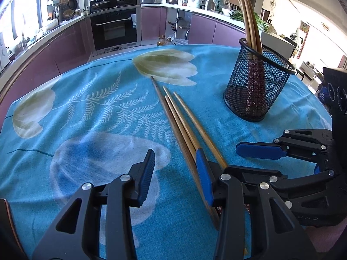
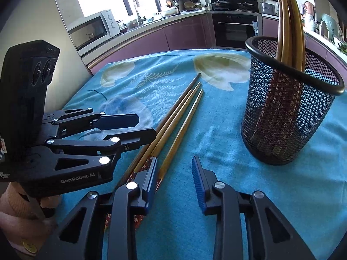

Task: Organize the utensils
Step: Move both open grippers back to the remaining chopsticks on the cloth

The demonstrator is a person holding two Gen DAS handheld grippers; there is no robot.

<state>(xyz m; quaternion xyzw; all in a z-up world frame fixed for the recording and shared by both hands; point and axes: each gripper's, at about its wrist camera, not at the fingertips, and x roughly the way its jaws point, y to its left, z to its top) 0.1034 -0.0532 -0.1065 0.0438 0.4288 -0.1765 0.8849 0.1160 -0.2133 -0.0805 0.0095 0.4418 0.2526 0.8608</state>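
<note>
Several wooden chopsticks (image 1: 180,117) (image 2: 180,112) lie side by side on the blue flowered cloth (image 1: 86,108) (image 2: 221,134). A black mesh holder (image 1: 258,91) (image 2: 288,119) stands upright to their right, with more chopsticks (image 1: 249,21) (image 2: 290,21) in it. My left gripper (image 1: 175,173) (image 2: 143,127) is open at the near ends; the dark chopstick runs just inside its right finger (image 1: 203,177). My right gripper (image 2: 175,179) (image 1: 245,162) is open too. The rightmost chopstick lies between its jaws, close to the left pad (image 2: 151,177) and well clear of the other.
Both grippers crowd together over the near ends of the chopsticks. A hand in a pale knitted sleeve (image 2: 17,205) holds the left gripper. Behind the table run purple kitchen cabinets (image 1: 69,43), an oven (image 1: 113,30) and a microwave (image 2: 91,30).
</note>
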